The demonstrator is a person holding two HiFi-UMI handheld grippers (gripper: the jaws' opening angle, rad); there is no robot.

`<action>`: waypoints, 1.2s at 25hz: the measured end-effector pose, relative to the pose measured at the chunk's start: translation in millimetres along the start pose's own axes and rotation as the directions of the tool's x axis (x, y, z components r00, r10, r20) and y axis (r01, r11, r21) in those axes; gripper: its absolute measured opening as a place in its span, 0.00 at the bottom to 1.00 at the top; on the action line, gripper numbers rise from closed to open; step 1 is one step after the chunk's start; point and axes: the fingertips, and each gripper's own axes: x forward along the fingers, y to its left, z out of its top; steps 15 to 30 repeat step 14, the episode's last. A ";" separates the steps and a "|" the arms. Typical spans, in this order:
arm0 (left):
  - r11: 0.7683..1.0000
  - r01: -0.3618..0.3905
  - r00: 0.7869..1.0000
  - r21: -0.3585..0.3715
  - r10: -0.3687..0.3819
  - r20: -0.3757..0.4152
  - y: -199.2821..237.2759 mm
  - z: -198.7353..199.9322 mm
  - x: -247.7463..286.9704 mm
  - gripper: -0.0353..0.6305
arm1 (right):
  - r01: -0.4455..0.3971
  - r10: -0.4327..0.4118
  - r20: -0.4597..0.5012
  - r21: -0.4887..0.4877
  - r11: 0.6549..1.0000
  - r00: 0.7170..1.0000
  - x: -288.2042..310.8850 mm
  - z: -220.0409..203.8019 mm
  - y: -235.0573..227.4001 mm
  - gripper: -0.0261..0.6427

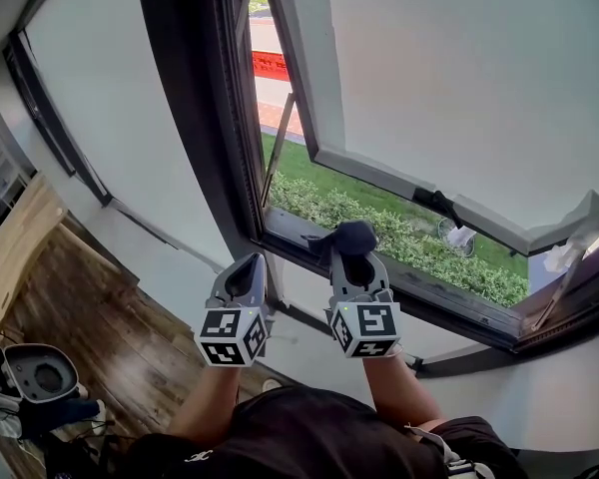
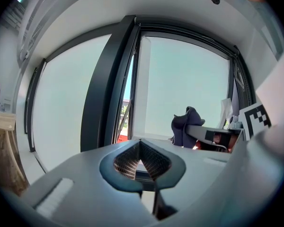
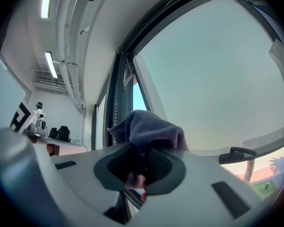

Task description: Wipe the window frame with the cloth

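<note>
**Right gripper holds the cloth at the lower window rail; left gripper is clenched and empty**

Head view: the right gripper [image 1: 353, 259] reaches toward the dark metal window frame [image 1: 298, 236]. A dark navy fabric cloth [image 1: 347, 235] is bunched at its tip. The cloth sits over the frame's lower rail, near the left corner of the opening. Whether it presses on the rail cannot be told from here. The left gripper [image 1: 246, 267] hangs just beside the right one, lower and nearer the white wall [image 1: 170, 257], touching nothing. Beyond the rail the white-framed glass sash [image 1: 399, 183] stands swung outward above a green hedge [image 1: 399, 238].

Left gripper view: the ribbed fingers [image 2: 125, 161] of the left gripper [image 2: 141, 151] are clenched, their tips meeting in a point with nothing between them. To the right, the cloth [image 2: 183, 126] drapes over the end of the right gripper [image 2: 213, 135].

Right gripper view: the fingers [image 3: 159, 164] of the right gripper [image 3: 142, 168] are clamped on the cloth [image 3: 147, 126]. A fold is pinched between the pads and the rest mounds above them. Behind it rise the frame's dark upright [image 3: 114, 112] and the pale sash glass.
</note>
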 end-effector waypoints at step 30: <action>1.000 -0.007 1.000 0.004 0.007 0.000 2.4 1.3 -3.9 0.06 | 0.017 -0.019 -0.034 -0.042 0.999 0.999 6.1 -7.4 3.8 0.11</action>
